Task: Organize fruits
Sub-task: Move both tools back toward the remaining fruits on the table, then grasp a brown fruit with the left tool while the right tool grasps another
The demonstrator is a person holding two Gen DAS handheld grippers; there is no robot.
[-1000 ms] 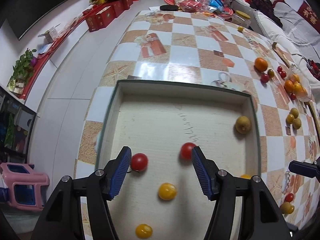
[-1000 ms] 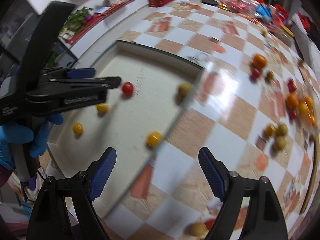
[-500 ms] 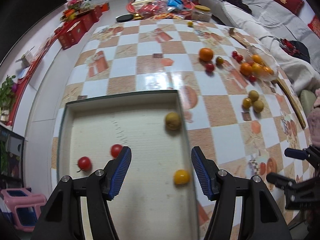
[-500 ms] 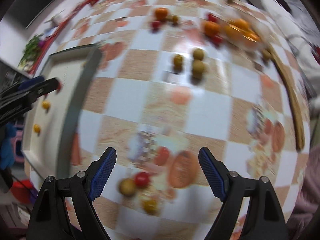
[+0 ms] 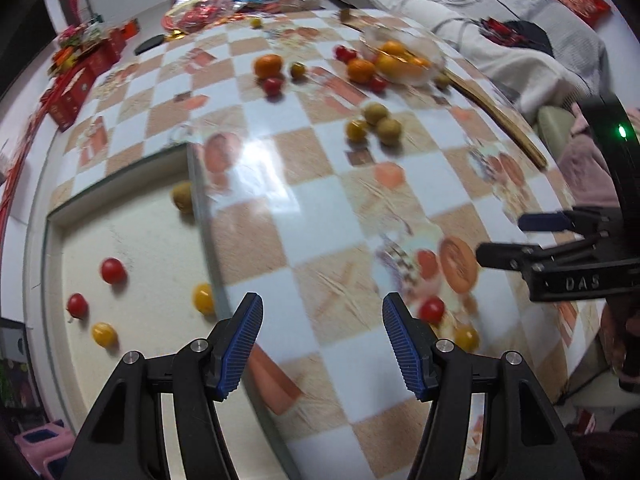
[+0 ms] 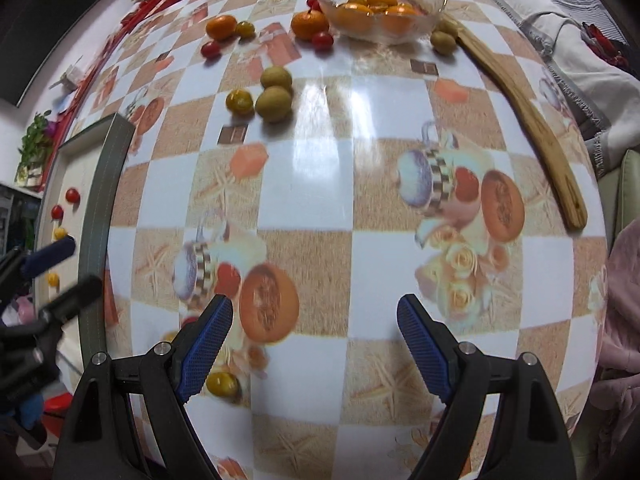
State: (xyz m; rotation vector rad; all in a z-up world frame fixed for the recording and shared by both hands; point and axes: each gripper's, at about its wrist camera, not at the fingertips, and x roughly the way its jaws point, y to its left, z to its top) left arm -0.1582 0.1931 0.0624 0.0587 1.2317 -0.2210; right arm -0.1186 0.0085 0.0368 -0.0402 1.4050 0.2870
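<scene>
Just beside the right tool's (image 6: 314,336) left finger lies a yellow tomato (image 6: 222,384).

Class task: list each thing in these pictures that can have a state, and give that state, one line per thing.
left gripper: open, holding nothing.
right gripper: open, holding nothing.
glass bowl: upright, holding oranges.
tray: flat on the table, holding small fruits.
wooden spatula: lying flat beside the bowl.

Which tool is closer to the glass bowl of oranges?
Right. The right tool faces the glass bowl across the table; the left tool sits farther back, beside the tray.
</scene>
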